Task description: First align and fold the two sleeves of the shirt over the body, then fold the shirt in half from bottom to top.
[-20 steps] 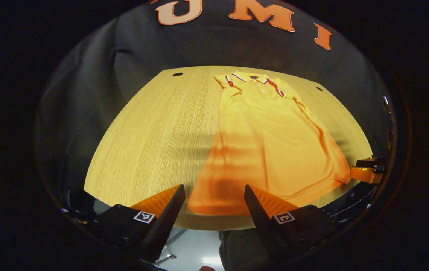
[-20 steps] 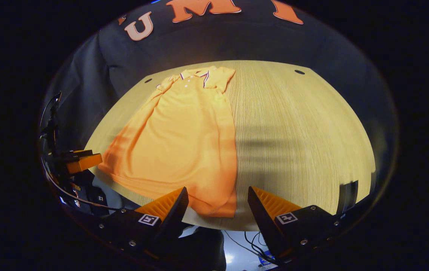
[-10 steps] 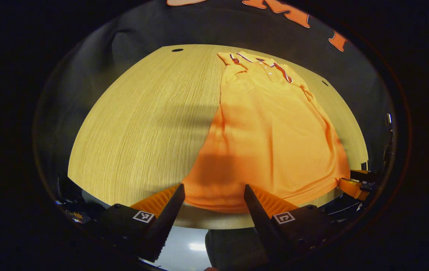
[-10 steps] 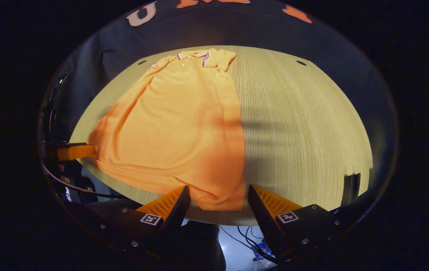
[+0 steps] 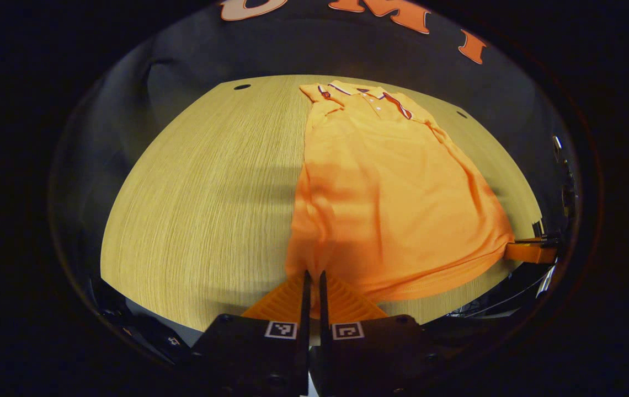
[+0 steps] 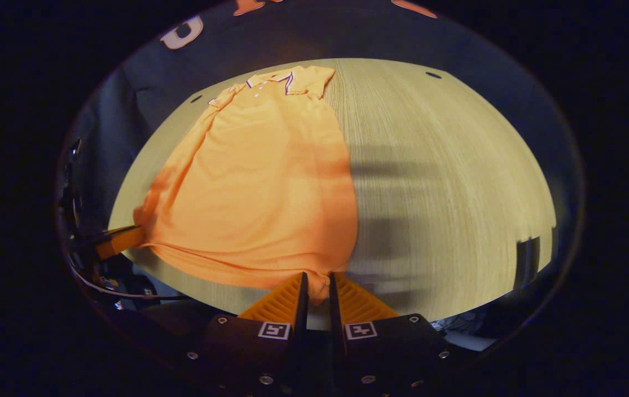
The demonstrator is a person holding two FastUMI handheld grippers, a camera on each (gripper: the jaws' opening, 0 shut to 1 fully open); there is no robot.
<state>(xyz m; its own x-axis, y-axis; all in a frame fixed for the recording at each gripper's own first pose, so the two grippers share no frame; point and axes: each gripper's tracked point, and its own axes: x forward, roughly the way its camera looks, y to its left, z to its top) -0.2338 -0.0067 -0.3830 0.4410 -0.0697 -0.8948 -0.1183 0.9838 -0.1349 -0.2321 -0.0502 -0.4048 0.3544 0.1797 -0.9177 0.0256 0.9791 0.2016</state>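
The wooden table (image 5: 204, 182) carries the orange shirt (image 5: 397, 193), laid flat with its collar at the table's far edge and its hem at the near edge, both sleeves folded over the body. At the hem's left corner the left gripper (image 5: 313, 281) has its fingers pinched on the cloth; at the hem's right corner the right gripper (image 6: 319, 284) clamps it likewise

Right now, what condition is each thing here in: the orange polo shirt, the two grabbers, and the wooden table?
Orange polo shirt: lying flat, sleeves folded in, hem not yet folded up.
Left gripper: shut on the shirt's bottom-left hem corner.
Right gripper: shut on the bottom-right hem corner.
Light wooden table: bears the shirt.
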